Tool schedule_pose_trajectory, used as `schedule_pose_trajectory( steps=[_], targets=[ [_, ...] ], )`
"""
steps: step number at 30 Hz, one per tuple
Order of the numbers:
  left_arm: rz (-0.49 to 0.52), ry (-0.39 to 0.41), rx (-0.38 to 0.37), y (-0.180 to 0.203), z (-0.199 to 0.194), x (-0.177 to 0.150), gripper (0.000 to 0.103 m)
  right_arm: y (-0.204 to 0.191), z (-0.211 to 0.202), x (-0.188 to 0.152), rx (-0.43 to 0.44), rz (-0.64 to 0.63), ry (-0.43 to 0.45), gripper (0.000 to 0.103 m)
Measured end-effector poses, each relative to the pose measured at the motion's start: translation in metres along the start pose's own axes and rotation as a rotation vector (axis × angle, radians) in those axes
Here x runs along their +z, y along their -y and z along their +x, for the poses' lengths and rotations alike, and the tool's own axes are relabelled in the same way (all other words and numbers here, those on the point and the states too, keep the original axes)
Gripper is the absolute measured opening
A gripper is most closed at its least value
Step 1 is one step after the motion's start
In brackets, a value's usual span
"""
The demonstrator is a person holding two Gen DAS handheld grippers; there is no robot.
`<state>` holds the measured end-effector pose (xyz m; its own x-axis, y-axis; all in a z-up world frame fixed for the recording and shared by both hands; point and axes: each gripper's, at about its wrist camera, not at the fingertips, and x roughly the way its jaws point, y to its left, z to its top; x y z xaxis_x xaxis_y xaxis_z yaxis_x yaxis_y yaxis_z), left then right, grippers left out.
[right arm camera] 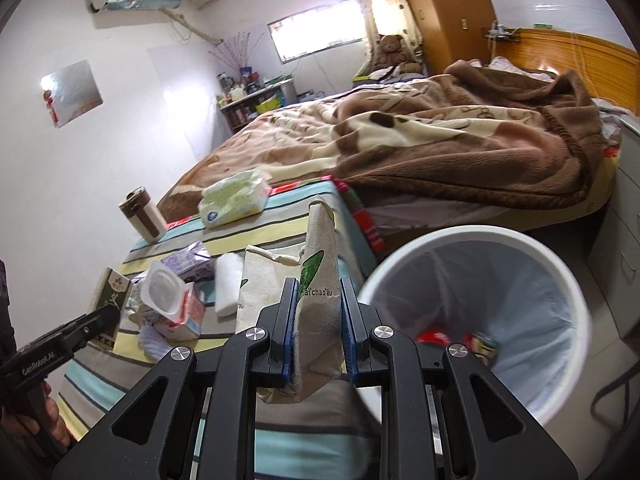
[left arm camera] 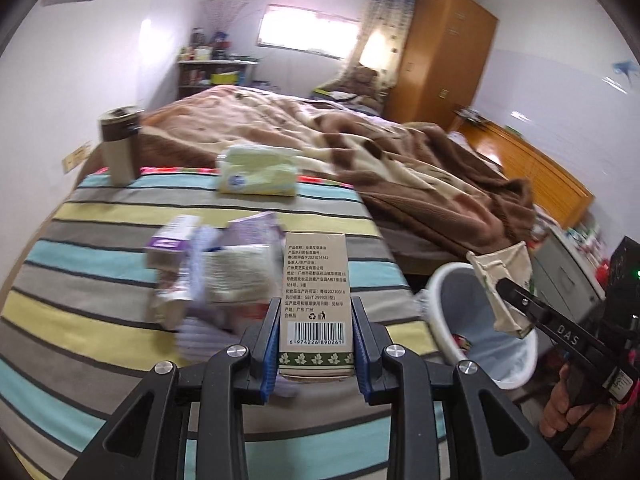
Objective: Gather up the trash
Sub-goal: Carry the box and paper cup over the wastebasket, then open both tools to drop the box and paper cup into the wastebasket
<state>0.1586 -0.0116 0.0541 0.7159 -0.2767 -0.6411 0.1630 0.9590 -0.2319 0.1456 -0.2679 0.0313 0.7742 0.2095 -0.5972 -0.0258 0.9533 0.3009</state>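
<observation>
Left gripper (left arm camera: 315, 344) pinches a beige box (left arm camera: 316, 292) above the striped bed (left arm camera: 80, 280); right gripper (right arm camera: 319, 332) clamps a crumpled carton (right arm camera: 318, 280) beside the white bin (right arm camera: 480, 240).

A: What is the right hand-held gripper (right arm camera: 319, 322) holding?

B: A crumpled beige paper carton (right arm camera: 318, 264) with a green leaf print, pinched upright between the blue pads (right arm camera: 349, 332).

A: And beside it?

B: A white trash bin (right arm camera: 536, 252) with a clear liner, just to the right, with red wrappers (right arm camera: 434, 338) at the bottom.

A: What lies on the striped bed cover (right arm camera: 280, 220)?

B: A yogurt cup (right arm camera: 164, 290) tipped on a red-and-white carton (right arm camera: 186, 322), a purple carton (right arm camera: 192, 262) behind them, a white wad (right arm camera: 229, 286), a green tissue pack (right arm camera: 234, 198) and a brown-banded tumbler (right arm camera: 143, 214) standing upright further back.

A: The other hand-held gripper?

B: At the lower left edge (right arm camera: 102, 318), its tip against a dark green box (right arm camera: 114, 286).
</observation>
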Motion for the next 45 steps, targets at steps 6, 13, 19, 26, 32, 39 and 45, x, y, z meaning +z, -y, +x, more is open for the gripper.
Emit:
schedule_pose_trajectory(
  steps=[6, 13, 19, 26, 32, 39, 45],
  targets=[
    [0.071, -0.023, -0.09, 0.053, 0.011, -0.004, 0.031, 0.027, -0.014, 0.0, -0.052, 0.029, 0.016, 0.02],
    [0.143, -0.073, -0.181, 0.105, 0.036, -0.012, 0.031, 0.057, -0.021, -0.003, -0.115, 0.071, 0.018, 0.02],
    [0.191, -0.111, -0.232, 0.143, 0.056, -0.02, 0.031, 0.076, -0.018, -0.005, -0.163, 0.093, -0.002, 0.02],
    [0.239, -0.137, -0.264, 0.177, 0.074, -0.026, 0.031, 0.092, -0.021, -0.011, -0.207, 0.095, -0.025, 0.02],
    [0.261, -0.157, -0.261, 0.191, 0.088, -0.029, 0.031, 0.102, -0.02, -0.011, -0.231, 0.099, -0.032, 0.022],
    [0.247, -0.18, -0.274, 0.196, 0.1, -0.028, 0.044, 0.109, -0.012, -0.015, -0.241, 0.096, -0.06, 0.024],
    [0.23, -0.182, -0.275, 0.19, 0.1, -0.026, 0.05, 0.109, -0.011, -0.016, -0.254, 0.107, -0.072, 0.052]
  ],
)
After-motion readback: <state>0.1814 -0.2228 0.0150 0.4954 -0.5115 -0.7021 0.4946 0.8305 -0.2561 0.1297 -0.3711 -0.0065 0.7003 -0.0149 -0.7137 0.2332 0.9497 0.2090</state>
